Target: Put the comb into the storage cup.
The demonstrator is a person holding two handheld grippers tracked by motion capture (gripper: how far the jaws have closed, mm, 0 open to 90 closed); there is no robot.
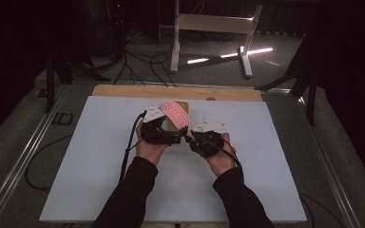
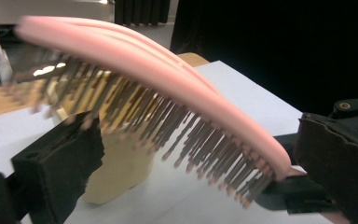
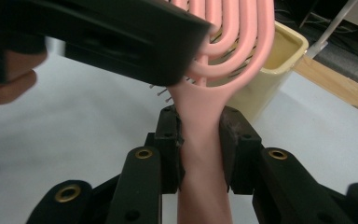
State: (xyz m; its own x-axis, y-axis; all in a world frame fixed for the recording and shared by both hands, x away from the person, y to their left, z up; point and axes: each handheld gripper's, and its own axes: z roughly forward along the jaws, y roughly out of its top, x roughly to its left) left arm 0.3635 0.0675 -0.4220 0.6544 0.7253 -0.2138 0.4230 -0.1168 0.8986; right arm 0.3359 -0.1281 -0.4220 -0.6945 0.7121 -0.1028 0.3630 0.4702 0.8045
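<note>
Gripping pink brush [image 3: 204,140] by its handle, R tongs [image 3: 200,154] clamp tight; L tongs [image 2: 186,158] open, straddling bristle head, long axis slanting up over yellow cup [image 3: 272,70].

Your forearms enter from six o'clock and converge at mid-table. Your right gripper [image 3: 200,140] points toward eleven o'clock, its jaws clamped on both sides of the pink hairbrush [image 3: 214,70] handle. Your left gripper [image 1: 171,137] lies level, aimed at three o'clock, its jaws spread wide on either side of the brush head.
</note>
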